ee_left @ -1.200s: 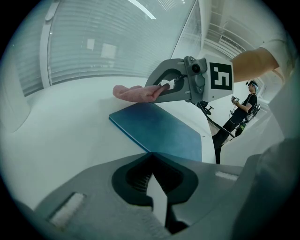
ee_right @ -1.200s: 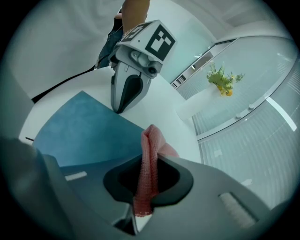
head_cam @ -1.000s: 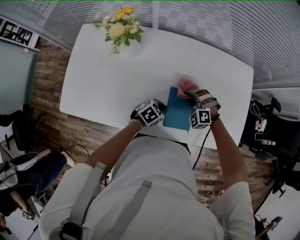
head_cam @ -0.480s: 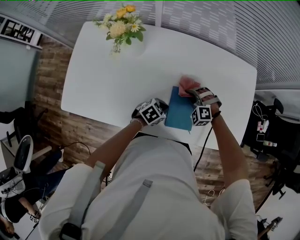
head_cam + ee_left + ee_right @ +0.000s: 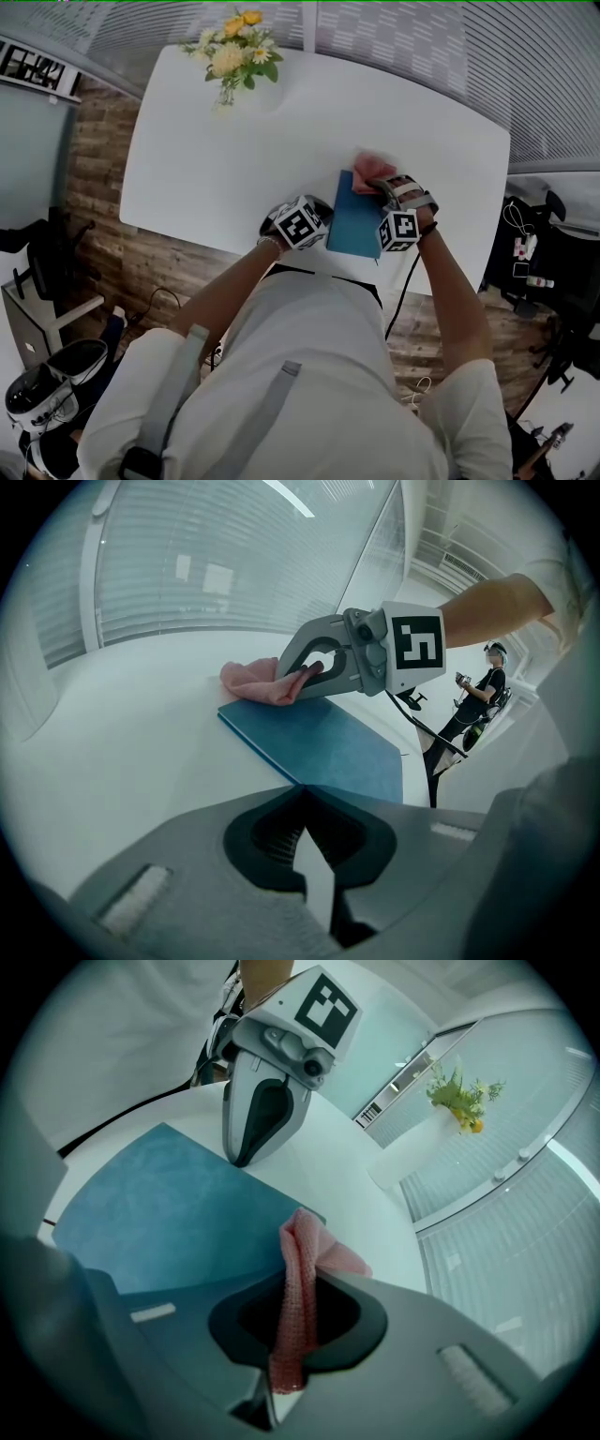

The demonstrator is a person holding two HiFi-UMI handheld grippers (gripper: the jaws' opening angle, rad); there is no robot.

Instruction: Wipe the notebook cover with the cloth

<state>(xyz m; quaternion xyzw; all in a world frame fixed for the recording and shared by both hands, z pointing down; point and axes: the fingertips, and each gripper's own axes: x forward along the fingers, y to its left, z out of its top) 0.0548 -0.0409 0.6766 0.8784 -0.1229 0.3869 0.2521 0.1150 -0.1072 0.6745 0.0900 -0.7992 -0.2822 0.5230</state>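
Two grippers are down on the white surface [image 5: 234, 159], one at each side of the blue notebook [image 5: 356, 225]; the notebook lies flat by the near edge of the surface, right in front of me.

My right gripper [image 5: 298, 1269] has its jaws pinching the pink cloth [image 5: 300, 1279]; a strip of cloth runs up between them, and the rest bunches out past the tips. The bunch sits at the far corner of the notebook, partly on the blue cover and partly on the surface beyond it.

My left gripper [image 5: 302, 787] has its jaws pressed together with nothing in them; the tip points down at the left edge of the notebook and looks to be touching it, so I think it is there to stop the book from sliding.

I think I am in the wiping step, with the cloth at the far end of the cover; most of the blue shows bare, and I cannot tell how much of it is clean.

Next I should pull the cloth back toward me across the cover; I must press it flat and not too hard; the left tip should hold the book in place so it does not slide off the near edge.
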